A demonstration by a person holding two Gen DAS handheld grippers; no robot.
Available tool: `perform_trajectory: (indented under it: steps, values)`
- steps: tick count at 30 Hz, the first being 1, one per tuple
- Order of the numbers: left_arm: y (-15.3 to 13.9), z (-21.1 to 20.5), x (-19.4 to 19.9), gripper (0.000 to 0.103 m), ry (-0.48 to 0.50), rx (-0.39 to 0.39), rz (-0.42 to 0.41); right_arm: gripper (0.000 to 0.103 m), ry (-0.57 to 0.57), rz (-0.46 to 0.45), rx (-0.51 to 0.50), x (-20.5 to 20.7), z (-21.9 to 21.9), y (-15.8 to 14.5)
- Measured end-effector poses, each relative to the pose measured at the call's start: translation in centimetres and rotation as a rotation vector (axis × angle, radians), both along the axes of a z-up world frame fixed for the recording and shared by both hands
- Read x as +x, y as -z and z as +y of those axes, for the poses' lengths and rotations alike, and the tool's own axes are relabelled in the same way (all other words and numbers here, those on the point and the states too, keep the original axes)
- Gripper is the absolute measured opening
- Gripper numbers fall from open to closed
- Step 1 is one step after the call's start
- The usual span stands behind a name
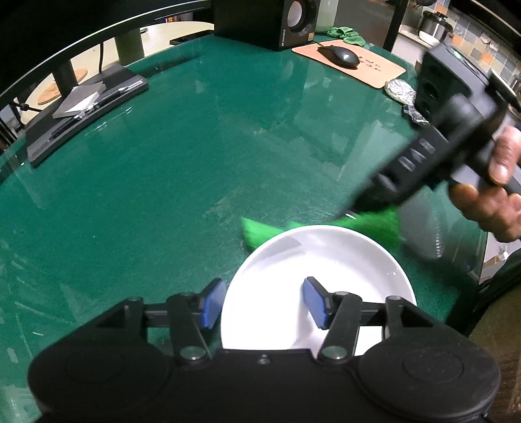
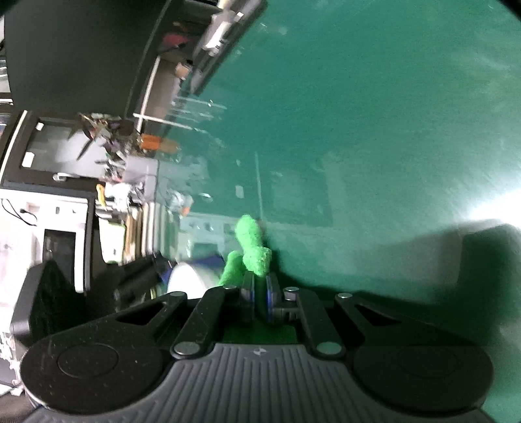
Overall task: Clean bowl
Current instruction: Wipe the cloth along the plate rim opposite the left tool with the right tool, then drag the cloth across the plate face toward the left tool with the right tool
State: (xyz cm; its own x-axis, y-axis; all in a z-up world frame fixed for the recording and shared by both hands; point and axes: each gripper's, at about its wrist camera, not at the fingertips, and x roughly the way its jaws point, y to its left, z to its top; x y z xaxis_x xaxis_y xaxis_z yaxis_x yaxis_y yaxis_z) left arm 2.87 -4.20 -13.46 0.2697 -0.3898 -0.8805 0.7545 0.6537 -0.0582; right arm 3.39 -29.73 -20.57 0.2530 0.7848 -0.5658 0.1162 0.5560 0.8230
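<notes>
A white bowl (image 1: 325, 270) sits on the green glass table (image 1: 162, 162), near its front. My left gripper (image 1: 264, 301) is open, with its left pad outside the bowl's rim and its right pad inside the bowl. My right gripper (image 2: 259, 301) is shut on a bright green cloth (image 2: 252, 247). In the left wrist view the right gripper's body (image 1: 423, 159) comes in from the right, and the green cloth (image 1: 374, 224) lies blurred along the bowl's far rim. A part of the bowl (image 2: 189, 276) shows at the left in the right wrist view.
A black speaker (image 1: 276, 22), a mouse (image 1: 342, 55) on a cork pad (image 1: 374, 68), another green cloth (image 1: 345, 34), crumpled foil (image 1: 400, 91) and a black box (image 1: 446, 81) stand at the back right. A black stand with pens (image 1: 84, 107) lies at the back left.
</notes>
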Motion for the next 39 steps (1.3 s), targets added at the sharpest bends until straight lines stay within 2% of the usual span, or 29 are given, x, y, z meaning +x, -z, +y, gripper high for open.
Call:
perform_trajectory:
  steps: [4,9,11,13,16,19,20,21,22,23,26,28,33,39]
  values:
    - [-0.1,-0.2,-0.3,0.052,0.007,-0.003,-0.009,0.007,0.035,0.012,0.011,-0.3,-0.2,0.2]
    - [-0.2,-0.6,-0.6,0.054,0.008,0.014,-0.034,0.008,0.056,-0.043,-0.012,1.9,2.1,-0.6]
    - [-0.4,-0.7,-0.7,0.047,0.002,0.032,-0.051,0.008,0.072,-0.06,0.024,2.6,2.6,-0.8]
    - [-1.1,-0.2,-1.0,0.047,-0.041,0.029,-0.084,0.008,0.09,-0.076,0.037,2.6,2.4,-1.0]
    - [-2.1,2.2,-1.7,0.047,-0.138,-0.052,-0.04,0.008,0.137,-0.057,0.038,2.4,1.0,-0.7]
    - [-1.8,2.6,-2.4,0.046,-0.152,-0.045,-0.036,0.008,0.171,-0.025,0.035,2.2,-0.2,0.0]
    - [-1.5,2.5,-2.7,0.042,-0.15,-0.044,-0.026,0.008,0.173,-0.017,0.041,2.3,-0.3,0.1]
    - [-1.4,2.4,-2.9,0.028,-0.156,-0.03,-0.034,0.008,0.166,-0.017,0.043,2.4,-0.2,0.1]
    - [-1.2,2.2,-2.9,0.02,-0.171,-0.004,-0.052,0.008,0.158,-0.02,0.04,2.5,0.1,0.0]
    - [-1.1,2.1,-2.9,0.018,-0.186,0.022,-0.071,0.008,0.15,-0.024,0.039,2.7,0.4,-0.1]
    - [-1.2,2.3,-2.5,0.018,-0.189,0.009,-0.056,0.008,0.113,-0.03,0.038,3.0,1.5,-0.2]
    - [-1.2,1.9,-2.1,0.02,-0.16,0.028,-0.078,0.008,0.083,-0.031,0.029,2.7,1.8,-0.3]
    - [-1.1,1.5,-1.1,0.027,-0.13,0.034,-0.082,0.008,0.01,-0.008,-0.007,0.7,0.9,0.1]
    - [-0.6,0.8,-1.5,0.031,-0.089,0.053,-0.104,0.007,0.045,-0.023,-0.028,1.4,1.4,-0.3]
